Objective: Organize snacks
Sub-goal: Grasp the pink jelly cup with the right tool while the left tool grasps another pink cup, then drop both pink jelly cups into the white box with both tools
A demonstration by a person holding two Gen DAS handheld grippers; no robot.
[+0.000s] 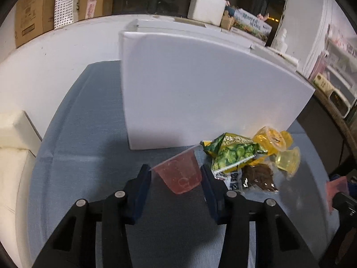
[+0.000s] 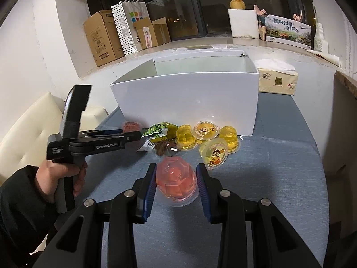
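In the left wrist view my left gripper (image 1: 175, 168) has its blue pads against both sides of a tilted pink jelly cup (image 1: 180, 175) and is shut on it, just in front of the white box (image 1: 200, 89). The right wrist view shows that gripper (image 2: 136, 134) from the side, held by a hand (image 2: 58, 174). My right gripper (image 2: 177, 166) is shut on an upside-down red jelly cup (image 2: 176, 183), above the blue cloth (image 2: 279, 167). Against the box (image 2: 189, 98) lie a green snack bag (image 2: 160, 130), several yellow jelly cups (image 2: 205, 129) and a dark snack pack (image 2: 164, 148).
The open-topped white box stands at the back of the table. A tissue pack (image 2: 279, 82) sits to its right. A cream sofa (image 2: 33, 122) borders the table's left edge. Cardboard boxes (image 2: 102, 35) and a paper bag line the far ledge. Bare blue cloth lies at the front right.
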